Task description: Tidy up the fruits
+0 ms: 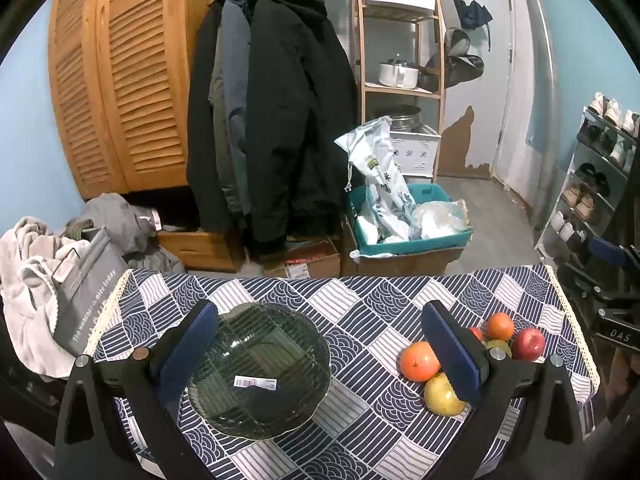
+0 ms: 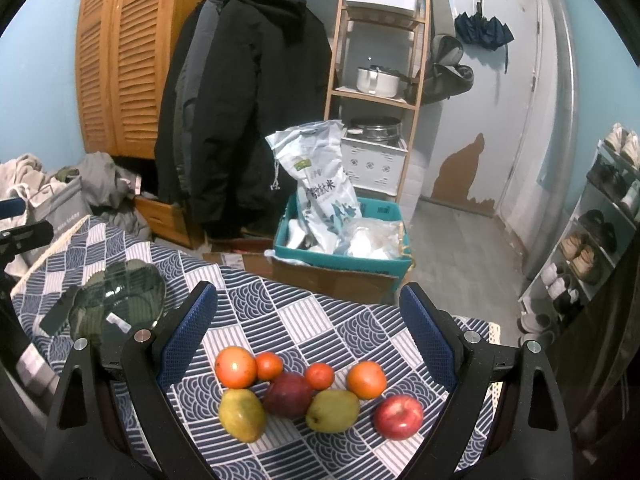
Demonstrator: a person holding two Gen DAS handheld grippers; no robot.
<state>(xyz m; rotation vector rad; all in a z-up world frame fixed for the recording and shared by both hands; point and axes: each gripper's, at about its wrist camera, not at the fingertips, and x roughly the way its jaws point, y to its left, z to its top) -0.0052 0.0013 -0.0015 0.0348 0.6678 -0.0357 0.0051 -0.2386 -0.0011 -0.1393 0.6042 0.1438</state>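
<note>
A dark glass bowl (image 1: pixel 258 368) sits empty on the patterned tablecloth (image 1: pixel 360 308), a barcode sticker visible through its base, while the fruit waits in a loose cluster well apart from it at the other end of the table: by all appearances the sorting has not begun, and every piece is yet to be moved. From the right wrist camera the pile counts a large orange (image 2: pixel 235 367), three smaller orange fruits, a dark red fruit (image 2: pixel 288 395), two yellow-green mangoes (image 2: pixel 241 414), and a red apple (image 2: pixel 398 417) nearest the table's edge. The left gripper (image 1: pixel 320 354) hangs above the bowl with its blue-padded fingers spread wide, holding and touching nothing. The right gripper (image 2: pixel 308 336) is likewise fully parted over the fruit, empty, its fingers bracketing the cluster without contact.
</note>
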